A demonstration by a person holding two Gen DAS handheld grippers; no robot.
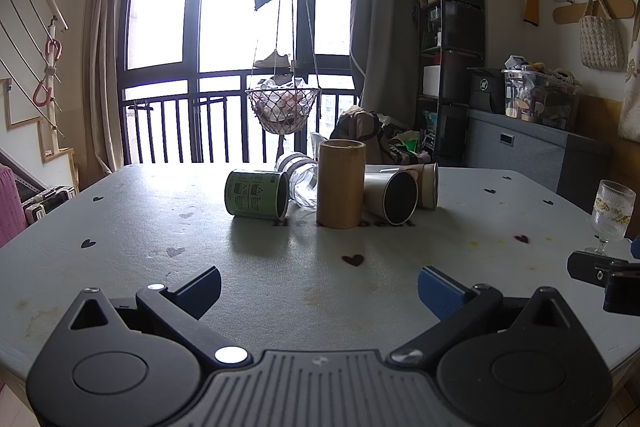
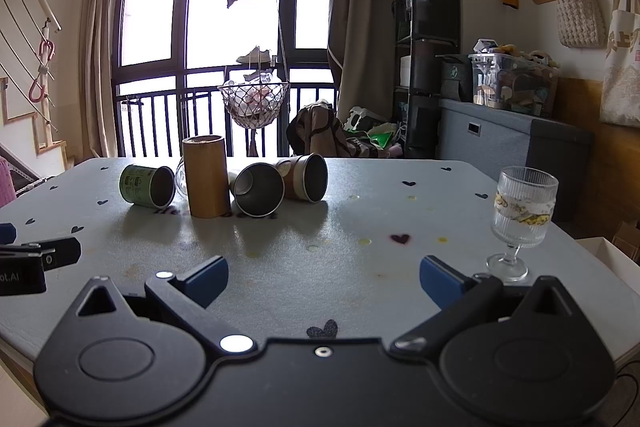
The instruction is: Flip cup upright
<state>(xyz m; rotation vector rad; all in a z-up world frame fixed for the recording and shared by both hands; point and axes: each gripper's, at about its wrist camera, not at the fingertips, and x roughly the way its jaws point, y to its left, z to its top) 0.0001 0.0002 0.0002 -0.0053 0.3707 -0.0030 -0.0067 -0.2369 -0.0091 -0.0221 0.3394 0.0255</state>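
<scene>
- Both sets of fingers spread wide and empty — left gripper (image 1: 319,287) and right gripper (image 2: 324,281) hover low over the near edge of the tabletop (image 2: 360,219).
- Cups sit in a cluster at the far middle, well ahead of both. Lying on their sides: green cup (image 1: 256,194), clear glass (image 1: 300,183), grey cup (image 1: 390,197), brown paper cup (image 2: 302,177).
- Bamboo cup (image 1: 341,183) stands vertical in the middle; the stemmed glass (image 2: 522,217) is already upright, far right, just beside my right fingers.
- Key relation — the tipped cups lie straight ahead, long axes roughly horizontal, mouths facing toward me and a bit right. Green cup is left of the cluster, so nearer my left; grey and brown cups look nearer my right.
- Which cup goes next: cannot tell. My guess is an outer one, for clearance.
- Writing: green cup has printed panels, too small to read; dark lettering on the tabletop under the cups, mostly hidden; "ot.AI" on the other gripper's body in the right wrist view.
</scene>
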